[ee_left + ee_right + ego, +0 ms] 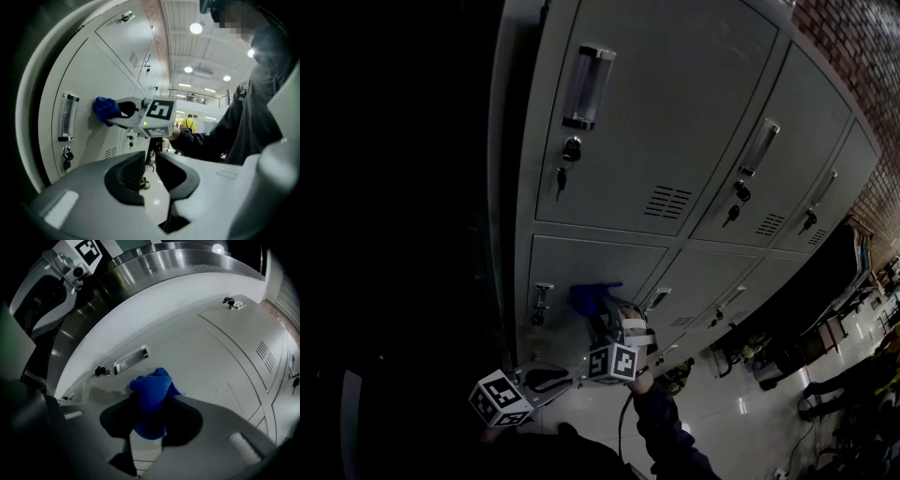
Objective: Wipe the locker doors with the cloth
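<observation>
- Nearest to us is the left gripper (151,158). Its jaws stand a little apart and hold nothing.
- The crumpled blue cloth (592,296) is clamped between the jaws of the right gripper (153,399).
- We press the cloth against the pale grey metal door (614,264) of a lower locker.
- It touches the door just beside the clear pull handle (132,359), with the small key lock (99,371) near it.
- More grey doors (675,112) stand above, a red brick wall (853,56) to the right, and a shiny floor (741,412) lies below.
</observation>
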